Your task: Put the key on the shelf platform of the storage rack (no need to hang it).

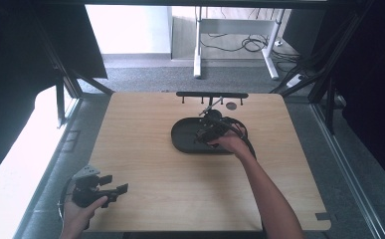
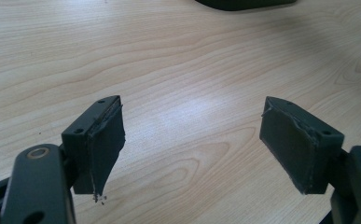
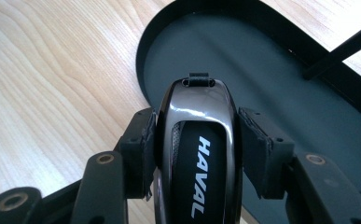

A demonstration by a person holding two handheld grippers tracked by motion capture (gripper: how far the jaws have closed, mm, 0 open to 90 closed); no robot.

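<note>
Placement is the step I judge to be in hand: my right gripper (image 3: 194, 154) pinches a car key fob (image 3: 197, 154) by its two long sides and holds it over the black oval tray (image 3: 271, 70). In the right gripper view the pads press flat against the fob's flanks, one on each side, and the fob's nose points out over the near rim of the tray, with the tray floor showing beyond it. From the high view the right gripper (image 1: 211, 130) sits above the tray (image 1: 182, 137), near the middle of the wooden table (image 1: 145, 174), just in front of a black rack (image 1: 212, 94) with small pegs at the far edge.

The fob is a glossy, dark, rounded wedge with a chrome-like band, a matt black inset bearing the white word HAVAL, and a small loop at its tip. It looks smooth and slippery, so I would keep the squeeze firm until it rests on something.

Next, I think, I need to lower it until it lies on the tray floor, then part the jaws.

My left gripper (image 1: 111, 186) rests at the near left corner of the table, jaws spread wide with nothing between them, only bare wood ahead of its pads (image 2: 106, 144).
</note>
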